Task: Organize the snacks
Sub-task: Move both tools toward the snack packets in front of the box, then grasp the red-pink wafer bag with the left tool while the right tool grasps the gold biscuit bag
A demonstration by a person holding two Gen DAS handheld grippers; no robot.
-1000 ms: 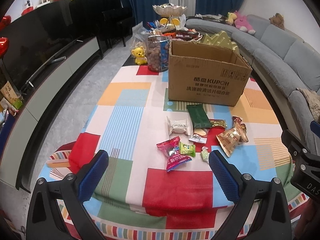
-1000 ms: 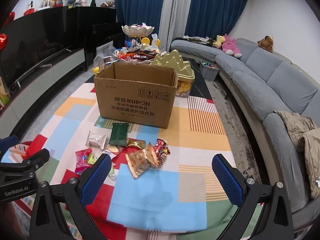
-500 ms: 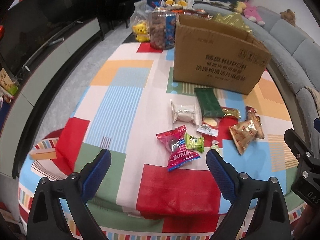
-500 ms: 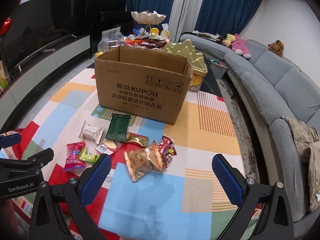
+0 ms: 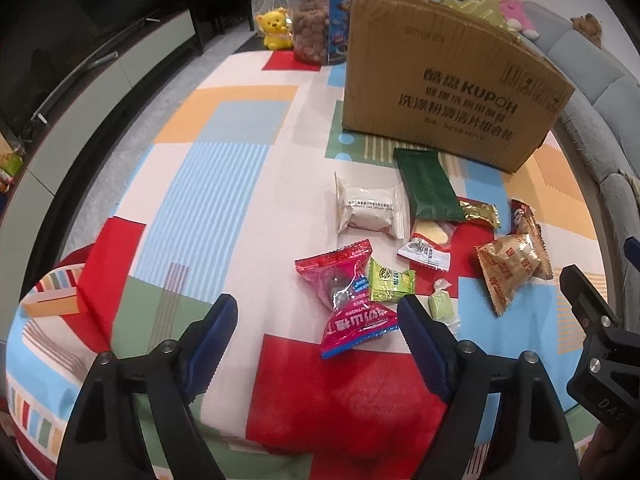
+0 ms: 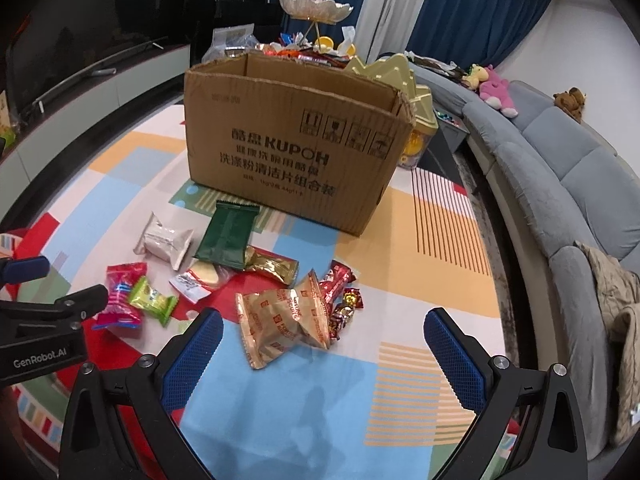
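Note:
Several wrapped snacks lie on the patterned tablecloth in front of an open cardboard box (image 5: 448,92) (image 6: 296,148). My left gripper (image 5: 316,320) is open, low over the table, with a pink-red candy pack (image 5: 348,300) between its fingers and a green candy (image 5: 390,280) just beyond. My right gripper (image 6: 324,336) is open, hovering just short of a gold-brown snack bag (image 6: 284,320). A white pack (image 5: 370,210), a dark green pack (image 5: 428,188) and a gold bar (image 6: 272,266) lie nearer the box.
A clear jar of round snacks (image 5: 316,24) and a yellow bear toy (image 5: 274,28) stand left of the box. A gold tin (image 6: 416,92) and a snack pile stand behind it. A grey sofa (image 6: 560,168) runs along the right, a TV cabinet (image 5: 100,64) along the left.
Both grippers have moved forward and down toward the snacks. The left gripper now straddles the pink-red candy pack; the right has come close to the gold-brown bag. Both stay open.

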